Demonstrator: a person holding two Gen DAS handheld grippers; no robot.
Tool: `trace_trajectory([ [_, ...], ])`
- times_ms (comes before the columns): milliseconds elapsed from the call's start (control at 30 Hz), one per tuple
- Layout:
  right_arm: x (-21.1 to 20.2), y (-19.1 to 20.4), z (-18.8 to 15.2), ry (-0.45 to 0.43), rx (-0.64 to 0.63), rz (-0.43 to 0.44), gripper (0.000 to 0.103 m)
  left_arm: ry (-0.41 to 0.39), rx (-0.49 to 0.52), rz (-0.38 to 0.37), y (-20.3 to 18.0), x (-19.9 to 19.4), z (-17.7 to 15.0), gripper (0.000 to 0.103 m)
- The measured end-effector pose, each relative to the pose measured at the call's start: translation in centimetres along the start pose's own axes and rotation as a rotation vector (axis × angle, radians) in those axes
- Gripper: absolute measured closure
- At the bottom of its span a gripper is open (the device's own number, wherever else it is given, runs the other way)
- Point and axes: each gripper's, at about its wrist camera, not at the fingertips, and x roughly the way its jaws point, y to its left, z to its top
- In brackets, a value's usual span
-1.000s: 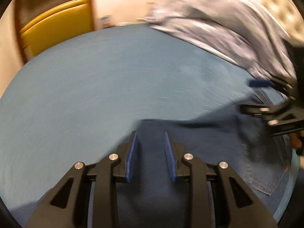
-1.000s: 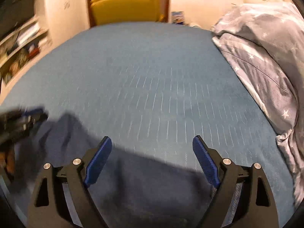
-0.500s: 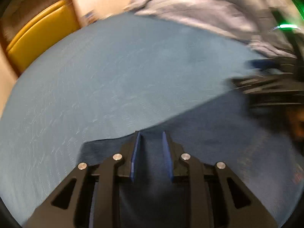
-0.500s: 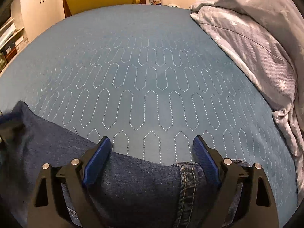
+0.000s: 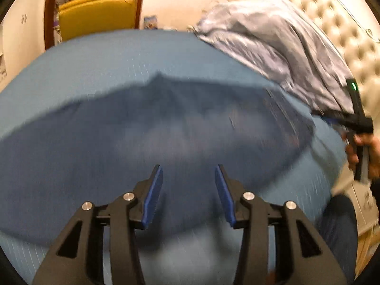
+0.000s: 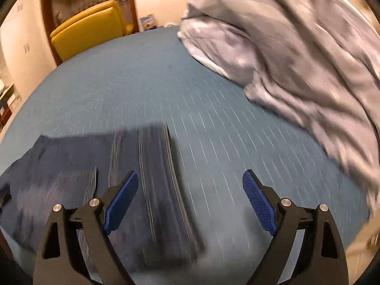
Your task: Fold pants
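Note:
Dark blue jeans lie spread flat across the blue quilted bedspread, blurred by motion. My left gripper hovers over their near edge with its jaws opening; no fabric is pinched between its blue pads. In the right wrist view the jeans lie at the lower left, their right-hand edge running under my right gripper. That gripper stands wide open and holds nothing. The left wrist view shows the right gripper at the far right, held by a hand.
A rumpled grey star-print duvet covers the right side of the bed. A cream tufted headboard stands behind it. A yellow chair sits beyond the far bed edge. Bare bedspread stretches beyond the jeans.
Both grippers have drawn back toward me and rolled. The left jaws, narrow over the denim before, have spread apart. More of the jeans now lies ahead of both grippers.

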Motion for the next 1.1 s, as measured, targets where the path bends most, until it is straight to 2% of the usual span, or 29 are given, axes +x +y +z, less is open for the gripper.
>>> trace_trajectory([
  [100,-1.7,1.1,-4.0,0.024,0.023,0.021,0.024,-0.007,0.151,0.062,-2.3,-2.2,-2.8,0.057],
  [267,-2.4,4.5,-7.7,0.071,0.050,0.116,0.030,-0.052,0.377,0.150,-5.9,-1.1,-3.0,0.058],
  [300,-2.4,4.7,-8.1,0.088,0.079,0.149,0.031,-0.047,0.423,0.191,-6.5,-0.3,-2.8,0.060],
  [333,-2.3,4.8,-8.4,0.101,0.114,0.176,0.034,-0.038,0.462,0.214,-6.9,0.5,-2.4,0.066],
  [400,-1.9,4.7,-8.6,0.123,0.179,0.193,0.037,-0.012,0.478,0.242,-7.0,1.5,-2.1,0.069],
  [467,-1.4,4.4,-8.5,0.143,0.220,0.197,0.047,0.045,0.515,0.239,-7.2,2.7,-2.5,0.077],
  [700,-1.5,0.5,-8.5,0.147,0.393,0.116,0.048,0.031,0.586,0.263,-7.5,2.7,-3.5,0.077],
  [767,-1.3,0.6,-8.5,0.152,0.374,0.123,0.048,0.025,0.611,0.266,-7.7,2.8,-3.6,0.084],
  [867,-1.0,1.5,-8.3,0.146,0.350,0.161,0.047,0.018,0.595,0.249,-7.3,2.4,-3.8,0.095],
  [1067,0.7,3.0,-7.8,0.182,0.307,0.123,0.048,0.002,0.592,0.247,-7.0,2.1,-4.0,0.101],
  [1100,0.9,3.0,-7.8,0.179,0.313,0.124,0.051,-0.004,0.590,0.244,-7.0,1.8,-3.9,0.101],
])
